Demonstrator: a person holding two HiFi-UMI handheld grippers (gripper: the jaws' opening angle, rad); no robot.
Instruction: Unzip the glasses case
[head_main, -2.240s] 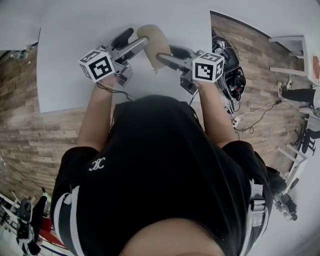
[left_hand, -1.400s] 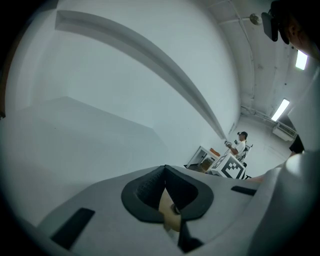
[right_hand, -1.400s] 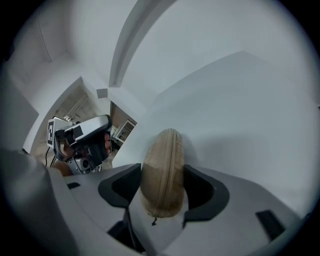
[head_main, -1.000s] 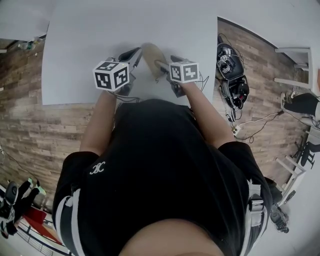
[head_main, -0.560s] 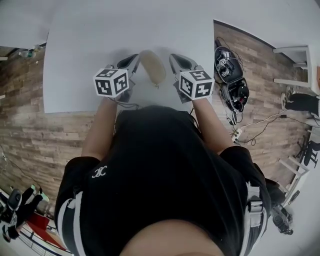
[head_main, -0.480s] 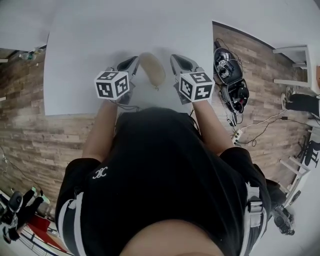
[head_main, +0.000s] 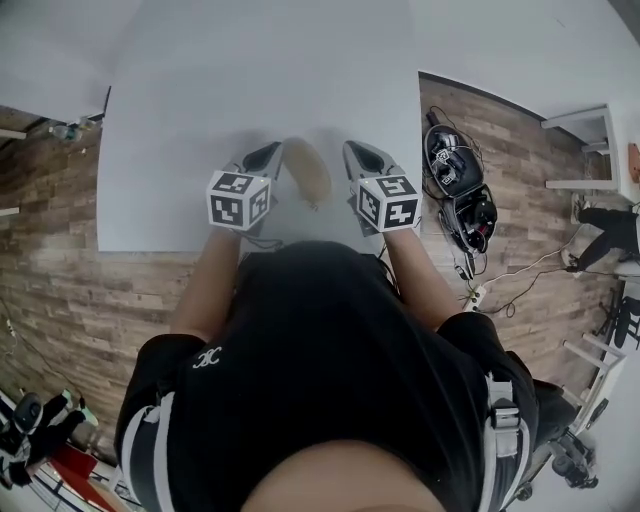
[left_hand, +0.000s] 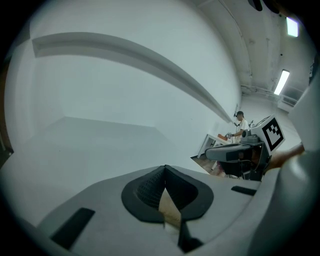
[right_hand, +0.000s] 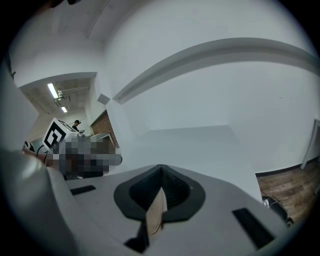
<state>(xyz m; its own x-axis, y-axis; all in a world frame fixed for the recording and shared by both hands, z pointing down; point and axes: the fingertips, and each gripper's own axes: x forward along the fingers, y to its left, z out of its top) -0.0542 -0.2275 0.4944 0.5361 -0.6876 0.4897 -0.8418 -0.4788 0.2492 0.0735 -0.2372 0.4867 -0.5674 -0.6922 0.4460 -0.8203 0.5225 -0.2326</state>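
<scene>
Glasses case (head_main: 308, 172) lies on the white table (head_main: 250, 80), near the front edge, between the two grippers. Left gripper (head_main: 270, 153): jaws fully closed, tips meeting, gripping nothing. Right gripper (head_main: 354, 153): same, closed and empty. One sits just beside the case on each side, both pointing away from the person. Can't tell whether the zip is open.
</scene>
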